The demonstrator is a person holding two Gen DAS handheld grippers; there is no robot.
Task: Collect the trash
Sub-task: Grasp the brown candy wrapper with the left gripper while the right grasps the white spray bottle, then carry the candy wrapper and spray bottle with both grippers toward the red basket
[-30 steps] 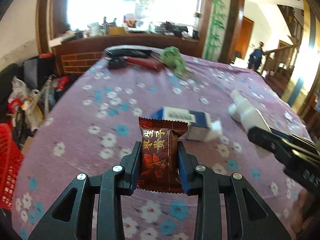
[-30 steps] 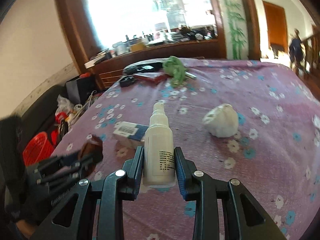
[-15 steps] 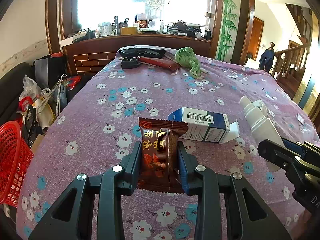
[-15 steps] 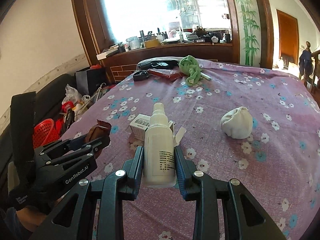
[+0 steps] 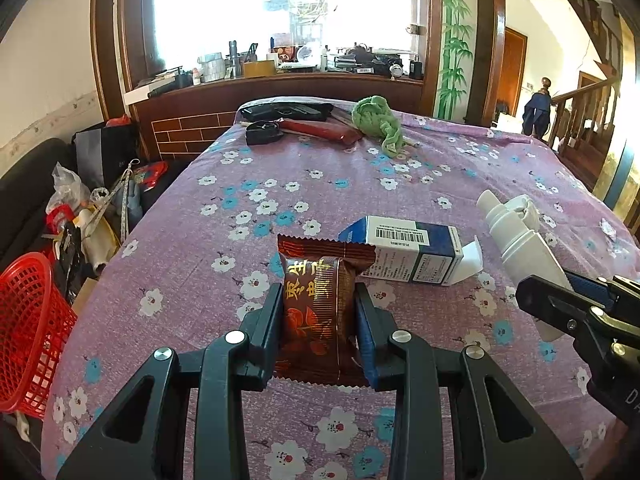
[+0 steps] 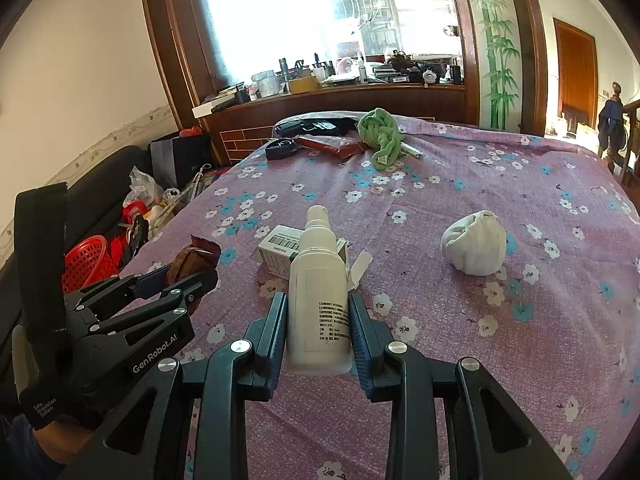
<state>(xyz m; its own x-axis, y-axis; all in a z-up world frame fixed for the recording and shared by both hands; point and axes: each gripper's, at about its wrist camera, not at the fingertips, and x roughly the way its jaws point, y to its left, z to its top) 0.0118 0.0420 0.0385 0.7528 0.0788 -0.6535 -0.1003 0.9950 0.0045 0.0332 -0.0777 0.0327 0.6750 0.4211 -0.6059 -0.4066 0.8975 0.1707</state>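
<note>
My left gripper is shut on a brown snack wrapper with gold lettering, held above the purple flowered tablecloth. My right gripper is shut on a white spray bottle, nozzle pointing away. In the left wrist view that bottle and the right gripper show at the right. In the right wrist view the left gripper with the wrapper shows at the left. A blue and white carton with an open flap lies between them. A crumpled white wad lies to the right.
A red plastic basket stands on the floor left of the table, beside bags and clutter. At the table's far end lie a green cloth, a red pouch and black items. A cluttered wooden ledge runs behind.
Both grippers keep their grips. The views have tilted slightly, so the table and far end sit lower and clearer in frame; the earlier blur is gone.
</note>
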